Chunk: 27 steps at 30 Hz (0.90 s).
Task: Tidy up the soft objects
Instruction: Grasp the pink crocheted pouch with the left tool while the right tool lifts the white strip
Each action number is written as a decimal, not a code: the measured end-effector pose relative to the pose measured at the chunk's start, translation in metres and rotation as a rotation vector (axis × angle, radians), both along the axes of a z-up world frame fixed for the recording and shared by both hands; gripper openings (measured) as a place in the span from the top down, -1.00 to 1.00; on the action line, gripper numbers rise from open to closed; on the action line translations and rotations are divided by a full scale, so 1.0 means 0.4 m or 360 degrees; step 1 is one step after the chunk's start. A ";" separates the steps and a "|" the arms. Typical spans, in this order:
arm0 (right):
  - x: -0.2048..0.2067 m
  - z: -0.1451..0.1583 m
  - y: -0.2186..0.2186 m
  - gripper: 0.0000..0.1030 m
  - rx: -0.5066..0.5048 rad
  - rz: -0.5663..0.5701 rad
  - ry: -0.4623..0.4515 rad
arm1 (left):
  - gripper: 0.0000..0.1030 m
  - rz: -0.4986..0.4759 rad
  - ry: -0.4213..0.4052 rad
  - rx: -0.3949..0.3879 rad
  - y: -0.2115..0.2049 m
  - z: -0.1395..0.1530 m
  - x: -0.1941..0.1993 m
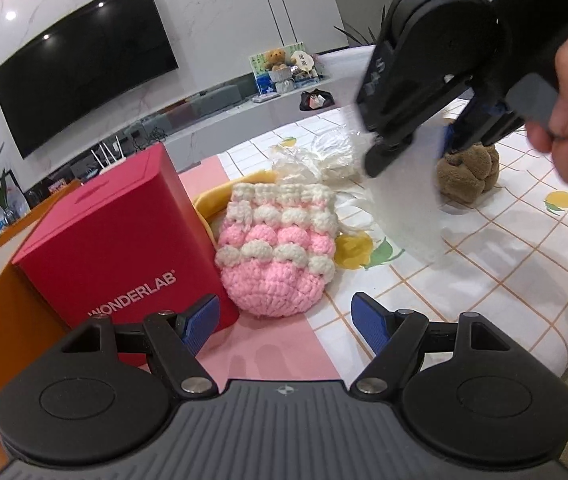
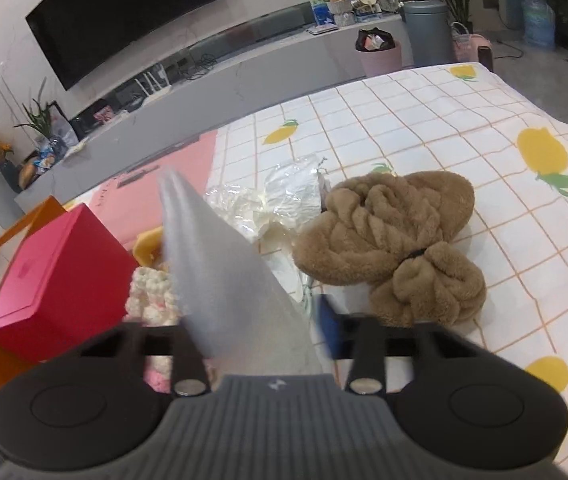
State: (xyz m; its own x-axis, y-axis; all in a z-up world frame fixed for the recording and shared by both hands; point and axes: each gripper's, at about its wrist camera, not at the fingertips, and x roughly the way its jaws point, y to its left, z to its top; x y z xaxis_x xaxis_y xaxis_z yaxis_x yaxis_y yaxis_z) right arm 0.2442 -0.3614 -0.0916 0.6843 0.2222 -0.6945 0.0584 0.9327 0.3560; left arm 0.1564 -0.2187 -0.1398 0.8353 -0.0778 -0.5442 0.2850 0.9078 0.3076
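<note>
A pink and white crocheted pouch [image 1: 278, 248] lies on the tablecloth just ahead of my open, empty left gripper [image 1: 284, 322]; it also shows in the right wrist view [image 2: 152, 300]. My right gripper [image 2: 260, 320] holds a white foam sheet [image 2: 224, 272] lifted above the table, its jaws wide around the sheet; in the left wrist view the sheet [image 1: 407, 208] hangs under the right gripper [image 1: 411, 148]. A brown plush towel bundle [image 2: 391, 236] lies to the right. Crumpled clear plastic [image 2: 280, 196] lies behind, with a yellow cloth [image 1: 224, 196] under the pouch.
A red WONDERLAB box [image 1: 116, 248] stands left of the pouch, next to an orange box wall [image 1: 4, 320]. The checked lemon tablecloth [image 2: 483, 140] covers the table; its right edge drops off. A TV and shelf stand behind.
</note>
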 end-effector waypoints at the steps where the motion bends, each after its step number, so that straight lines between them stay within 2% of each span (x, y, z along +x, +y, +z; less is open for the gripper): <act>1: -0.003 0.003 -0.007 0.68 0.0014 -0.0017 -0.0006 | -0.72 0.0000 -0.0010 0.0001 -0.001 -0.001 -0.001; 3: -0.011 0.013 -0.015 0.85 0.0016 -0.0042 -0.0030 | -0.72 0.0005 -0.0022 0.0010 -0.006 -0.009 -0.003; 7: -0.027 0.040 -0.031 0.85 -0.0037 -0.0094 -0.0065 | -0.72 -0.0019 -0.0010 0.0055 -0.037 -0.024 -0.003; 11: -0.041 0.063 -0.060 0.85 -0.0041 -0.0146 -0.0095 | -0.73 -0.0091 -0.0114 0.0158 -0.090 -0.012 -0.015; 14: -0.047 0.073 -0.091 0.85 -0.0012 -0.0214 -0.0117 | -0.81 -0.0026 -0.0200 0.0288 -0.131 -0.008 0.004; 16: -0.045 0.067 -0.114 0.85 0.0050 -0.0256 -0.0095 | -0.81 0.0024 -0.0183 0.0325 -0.153 -0.003 0.034; 21: -0.046 0.061 -0.130 0.85 0.0070 -0.0305 -0.0067 | -0.81 0.0216 -0.0049 0.0246 -0.171 0.008 0.128; 25: -0.047 0.062 -0.125 0.85 0.0090 -0.0298 -0.0066 | -0.82 0.0339 -0.0101 0.0219 -0.168 0.013 0.164; 27: -0.050 0.060 -0.123 0.85 0.0083 -0.0289 -0.0061 | -0.87 0.0392 -0.0064 0.0215 -0.168 0.008 0.184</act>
State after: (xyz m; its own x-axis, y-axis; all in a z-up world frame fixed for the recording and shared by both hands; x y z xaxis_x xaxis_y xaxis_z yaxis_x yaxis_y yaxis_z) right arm 0.2244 -0.4105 -0.0676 0.7422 0.1276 -0.6579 0.2095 0.8883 0.4086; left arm 0.2300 -0.2860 -0.1367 0.8410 0.2015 -0.5021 0.0458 0.8982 0.4372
